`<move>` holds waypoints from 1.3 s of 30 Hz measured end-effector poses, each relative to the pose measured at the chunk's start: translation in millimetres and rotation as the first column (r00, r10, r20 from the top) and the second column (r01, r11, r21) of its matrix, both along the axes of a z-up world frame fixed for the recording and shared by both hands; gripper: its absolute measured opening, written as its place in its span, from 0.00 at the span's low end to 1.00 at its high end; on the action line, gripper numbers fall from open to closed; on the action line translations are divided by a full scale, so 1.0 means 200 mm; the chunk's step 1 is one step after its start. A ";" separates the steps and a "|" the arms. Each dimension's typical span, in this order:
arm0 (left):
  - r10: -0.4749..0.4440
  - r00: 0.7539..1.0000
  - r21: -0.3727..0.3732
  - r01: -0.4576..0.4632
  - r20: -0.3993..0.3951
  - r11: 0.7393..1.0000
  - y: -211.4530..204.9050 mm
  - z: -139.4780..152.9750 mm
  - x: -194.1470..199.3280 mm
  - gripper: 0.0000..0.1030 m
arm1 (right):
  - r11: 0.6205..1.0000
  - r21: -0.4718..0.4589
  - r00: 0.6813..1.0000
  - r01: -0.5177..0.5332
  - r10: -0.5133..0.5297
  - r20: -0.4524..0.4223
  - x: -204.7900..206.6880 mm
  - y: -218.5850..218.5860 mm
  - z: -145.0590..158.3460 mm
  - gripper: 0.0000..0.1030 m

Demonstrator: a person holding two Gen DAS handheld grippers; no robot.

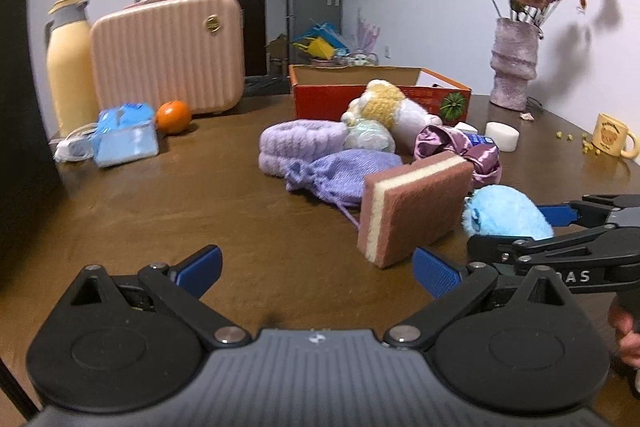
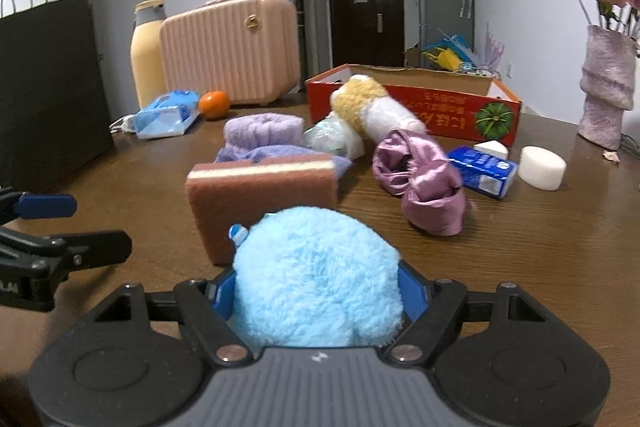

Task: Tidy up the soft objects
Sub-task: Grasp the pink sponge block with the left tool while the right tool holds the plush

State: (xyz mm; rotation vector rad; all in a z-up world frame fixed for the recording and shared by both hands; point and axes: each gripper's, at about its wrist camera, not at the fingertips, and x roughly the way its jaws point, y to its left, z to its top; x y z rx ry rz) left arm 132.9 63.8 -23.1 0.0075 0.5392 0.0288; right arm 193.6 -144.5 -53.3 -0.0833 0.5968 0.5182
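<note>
My right gripper (image 2: 316, 291) is shut on a fluffy light-blue puff (image 2: 316, 275), held just above the table; the puff also shows in the left wrist view (image 1: 506, 213). My left gripper (image 1: 316, 267) is open and empty, low over the table, left of the puff. A brown and cream sponge (image 1: 416, 207) stands on edge in front of both grippers. Behind it lie a purple knit pouch (image 1: 344, 179), a folded purple towel (image 1: 300, 143), a yellow and white plush (image 1: 384, 107) and pink satin cloth (image 2: 420, 179). An open orange box (image 1: 380, 93) stands behind them.
A pink case (image 1: 168, 55), a yellow flask (image 1: 70, 67), an orange (image 1: 173, 117) and a blue tissue pack (image 1: 126, 135) stand at the back left. A vase of dried roses (image 1: 514, 63), a yellow mug (image 1: 612, 141), a white round sponge (image 2: 542, 167) and a blue packet (image 2: 482, 171) are at the right.
</note>
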 end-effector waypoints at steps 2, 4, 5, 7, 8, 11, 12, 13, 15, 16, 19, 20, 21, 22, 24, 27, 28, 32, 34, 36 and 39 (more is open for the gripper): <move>-0.028 1.000 0.007 0.028 0.004 1.000 -0.01 0.00 0.04 1.00 | 1.000 0.009 1.000 0.019 -0.019 0.003 0.01 -0.03 0.00 0.74; -0.051 0.999 0.012 0.051 0.004 0.999 -0.03 0.00 0.08 1.00 | 0.999 0.019 0.999 0.042 -0.042 0.005 0.02 -0.07 0.01 0.74; -0.062 0.998 0.013 0.062 0.001 0.998 -0.04 0.00 0.10 1.00 | 0.998 0.022 0.999 0.053 -0.053 0.007 0.02 -0.09 0.01 0.74; -0.080 0.997 0.014 0.080 -0.011 0.997 -0.05 -0.01 0.14 1.00 | 0.997 0.027 0.997 0.077 -0.077 0.009 0.02 -0.13 0.01 0.74; -0.087 0.996 0.013 0.087 -0.018 0.996 -0.06 -0.02 0.16 1.00 | 0.996 0.029 0.996 0.087 -0.087 0.010 0.03 -0.14 0.00 0.74; -0.105 0.994 0.014 0.105 -0.032 0.994 -0.08 -0.04 0.20 1.00 | 0.992 0.032 0.993 0.120 -0.120 0.011 0.03 -0.19 0.00 0.74; -0.110 0.993 0.016 0.110 -0.034 0.994 -0.08 -0.04 0.22 1.00 | 0.991 0.033 0.991 0.130 -0.131 0.011 0.04 -0.21 0.00 0.74; -0.115 0.993 0.017 0.115 -0.034 0.993 -0.09 -0.04 0.22 1.00 | 0.989 0.035 0.990 0.140 -0.141 0.011 0.04 -0.22 0.00 0.74; -0.123 0.992 0.015 0.124 -0.033 0.992 -0.09 -0.05 0.25 1.00 | 0.987 0.039 0.987 0.159 -0.159 0.012 0.05 -0.25 0.00 0.74; -0.128 0.991 0.012 0.128 -0.032 0.992 -0.10 -0.05 0.26 1.00 | 0.985 0.039 0.986 0.168 -0.168 0.013 0.05 -0.26 0.00 0.74; -0.131 0.991 0.012 0.131 -0.027 0.991 -0.10 -0.05 0.29 1.00 | 0.981 0.040 0.981 0.192 -0.193 0.015 0.06 -0.30 0.00 0.74; -0.134 0.991 0.013 0.134 -0.024 0.991 -0.10 -0.05 0.30 1.00 | 0.979 0.040 0.980 0.199 -0.200 0.016 0.06 -0.31 0.00 0.74; -0.137 0.990 0.013 0.138 -0.023 0.990 -0.11 -0.06 0.31 1.00 | 0.977 0.041 0.978 0.207 -0.208 0.017 0.07 -0.33 0.00 0.74; -0.141 0.990 0.014 0.141 -0.022 0.990 -0.11 -0.06 0.33 1.00 | 0.976 0.041 0.976 0.214 -0.215 0.018 0.07 -0.34 0.00 0.74; -0.155 0.988 0.017 0.155 -0.017 0.988 -0.12 -0.06 0.35 1.00 | 0.973 0.043 0.973 0.229 -0.230 0.016 0.07 -0.36 -0.01 0.74; -0.180 0.984 0.031 0.180 -0.009 0.983 -0.14 -0.07 0.38 1.00 | 0.968 0.048 0.969 0.246 -0.247 0.012 0.09 -0.39 -0.01 0.74; -0.187 0.982 0.035 0.187 -0.008 0.982 -0.15 -0.08 0.39 1.00 | 0.967 0.049 0.968 0.251 -0.251 0.010 0.09 -0.39 -0.01 0.74; -0.213 0.977 0.050 0.213 -0.003 0.976 -0.17 -0.09 0.43 1.00 | 0.963 0.056 0.964 0.265 -0.265 0.002 0.10 -0.42 -0.01 0.75; -0.227 0.974 0.047 0.227 -0.001 0.973 -0.17 -0.09 0.45 1.00 | 0.963 0.057 0.964 0.265 -0.265 -0.002 0.11 -0.42 -0.01 0.75; -0.243 0.970 0.038 0.243 0.000 0.969 -0.17 -0.10 0.46 1.00 | 0.964 0.055 0.965 0.262 -0.262 -0.005 0.11 -0.41 -0.02 0.75; -0.266 0.964 0.021 0.266 -0.008 0.964 -0.17 -0.10 0.48 1.00 | 0.965 0.051 0.966 0.257 -0.257 -0.011 0.11 -0.41 -0.03 0.75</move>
